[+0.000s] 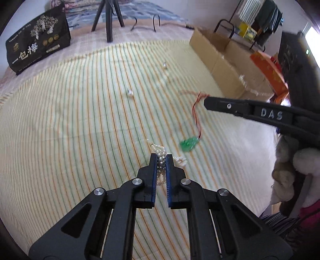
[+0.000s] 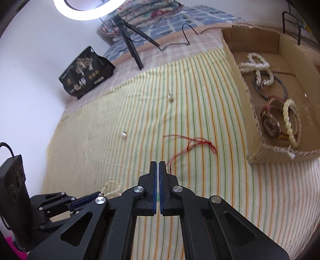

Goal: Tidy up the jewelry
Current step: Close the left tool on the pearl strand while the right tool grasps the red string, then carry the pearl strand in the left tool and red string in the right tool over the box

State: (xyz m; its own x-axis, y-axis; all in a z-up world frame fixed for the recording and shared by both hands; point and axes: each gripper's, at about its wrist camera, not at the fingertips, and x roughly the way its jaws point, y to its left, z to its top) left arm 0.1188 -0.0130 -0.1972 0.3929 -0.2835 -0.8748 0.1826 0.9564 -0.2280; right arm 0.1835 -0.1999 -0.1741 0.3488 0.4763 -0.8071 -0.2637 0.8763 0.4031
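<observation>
Low in the frame, the left tongs [image 1: 161, 158] pinch a pearl strand [image 1: 161, 160] above the striped bed sheet [image 1: 80, 130].
Right tongs [image 2: 159, 166] are nearly closed; I cannot tell whether they grip the red cord [image 2: 190, 144]. Several bracelets [image 2: 291, 122] lie in the cardboard box [image 2: 240, 84], upper right; two pearl earrings [image 2: 124, 135] and the green pendant [image 1: 189, 144] remain outside it.

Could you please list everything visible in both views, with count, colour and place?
Striped cloth: one, yellow, green and orange, covering the bed.
Cardboard box: one, brown, at the cloth's right edge.
Bracelets: several, silver, dark, red and cream, in the box.
Pearl earrings: two, white, loose on the cloth.
Green pendant: one, on a red cord, mid-cloth.
Pearl string: one, white and grey, in the left tool.
Black bag: one, far left.
Tripod: one, black, under a ring light.
Left tool: shut on the pearl string.
Right tool: shut; the cord runs up to its tip.
</observation>
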